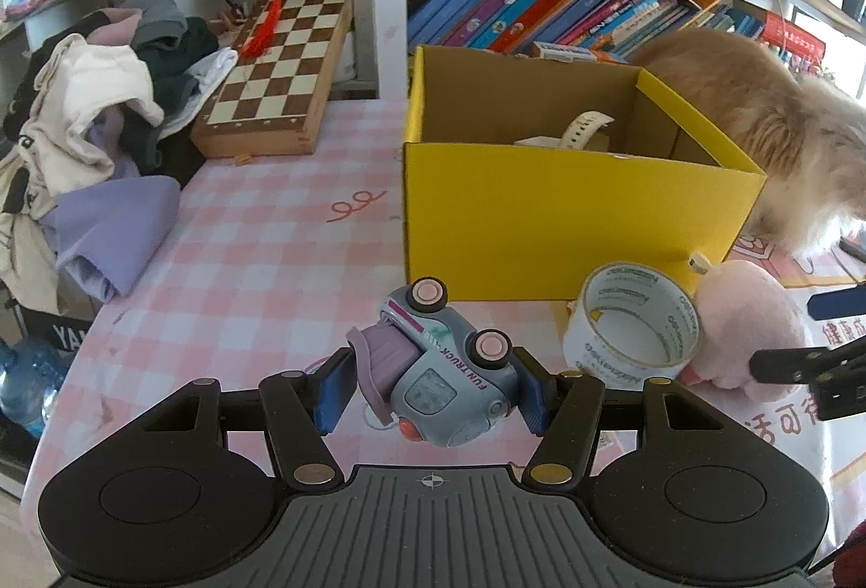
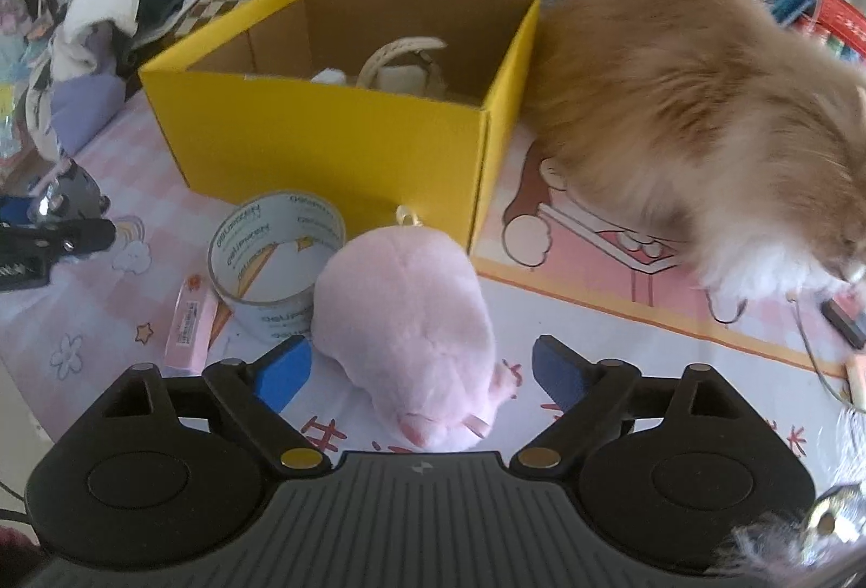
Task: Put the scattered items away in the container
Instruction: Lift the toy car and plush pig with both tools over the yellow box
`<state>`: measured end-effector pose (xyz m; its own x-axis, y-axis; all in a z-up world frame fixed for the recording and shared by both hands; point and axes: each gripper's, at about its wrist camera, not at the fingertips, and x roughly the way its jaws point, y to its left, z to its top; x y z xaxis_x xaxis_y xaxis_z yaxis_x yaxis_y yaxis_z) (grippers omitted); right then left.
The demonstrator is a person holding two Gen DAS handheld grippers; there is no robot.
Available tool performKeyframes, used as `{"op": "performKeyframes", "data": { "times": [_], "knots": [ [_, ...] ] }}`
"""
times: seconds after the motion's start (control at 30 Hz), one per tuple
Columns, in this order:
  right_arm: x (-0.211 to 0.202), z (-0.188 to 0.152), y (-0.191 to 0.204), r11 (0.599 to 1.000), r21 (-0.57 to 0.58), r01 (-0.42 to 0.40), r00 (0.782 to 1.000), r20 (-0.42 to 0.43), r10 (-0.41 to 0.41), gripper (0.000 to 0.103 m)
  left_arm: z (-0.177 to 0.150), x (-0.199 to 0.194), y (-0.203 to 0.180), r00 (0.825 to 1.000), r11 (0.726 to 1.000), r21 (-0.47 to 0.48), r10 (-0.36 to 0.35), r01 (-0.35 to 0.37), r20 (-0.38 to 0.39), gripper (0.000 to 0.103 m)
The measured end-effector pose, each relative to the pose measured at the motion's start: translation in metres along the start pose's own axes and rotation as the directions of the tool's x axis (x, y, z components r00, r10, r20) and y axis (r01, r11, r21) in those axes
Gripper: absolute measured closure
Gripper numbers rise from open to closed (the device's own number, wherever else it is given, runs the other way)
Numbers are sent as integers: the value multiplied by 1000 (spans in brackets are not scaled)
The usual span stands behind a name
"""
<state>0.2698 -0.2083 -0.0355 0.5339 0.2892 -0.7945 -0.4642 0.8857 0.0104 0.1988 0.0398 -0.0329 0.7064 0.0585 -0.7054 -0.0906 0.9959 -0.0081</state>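
My left gripper [image 1: 433,388] is shut on a grey toy truck [image 1: 449,371] with pink wheels, held upside down just above the pink checked tablecloth [image 1: 260,236]. Behind it stands the open yellow cardboard box [image 1: 568,220], with a cream watch strap [image 1: 584,128] inside. My right gripper [image 2: 422,371] is open and straddles a pink plush toy [image 2: 406,334] lying on the table. Its left pad sits close against the plush and its right pad stands clear. A roll of clear tape [image 2: 276,252] stands just left of the plush, in front of the box [image 2: 325,139].
A fluffy orange cat [image 2: 703,101] stands on the table right of the box. A slim pink packet [image 2: 189,323] lies left of the tape. A chessboard [image 1: 276,68] and a clothes pile [image 1: 97,101] fill the far left, with books [image 1: 541,4] on the shelf behind.
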Motion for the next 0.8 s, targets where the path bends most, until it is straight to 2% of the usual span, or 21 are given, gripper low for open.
{"op": "performKeyframes", "data": {
  "times": [0.13,0.2,0.23,0.27,0.4,0.8],
  "knots": [
    [20,6,0,1000,-20,16,999,-34,-17,14,-2,-1,4,1000,1000,-15,9,-9,-6,43],
    [28,7,-1,999,-27,22,998,-50,-23,18,-3,0,5,1000,1000,-18,9,-9,-10,43],
    [32,7,-2,999,-27,18,998,-58,-20,22,-3,0,6,1000,1000,-20,7,-8,-12,43],
    [34,7,-3,1000,-26,8,998,-67,-10,39,-3,0,7,1000,1000,-22,6,-6,-13,43],
    [31,6,-2,999,-37,5,998,-63,-7,52,-2,1,8,1000,1000,-22,-3,2,-14,43],
    [-19,14,-18,1000,19,4,1000,-8,-4,54,15,-15,0,995,997,0,-76,76,66,43]
  ]
}}
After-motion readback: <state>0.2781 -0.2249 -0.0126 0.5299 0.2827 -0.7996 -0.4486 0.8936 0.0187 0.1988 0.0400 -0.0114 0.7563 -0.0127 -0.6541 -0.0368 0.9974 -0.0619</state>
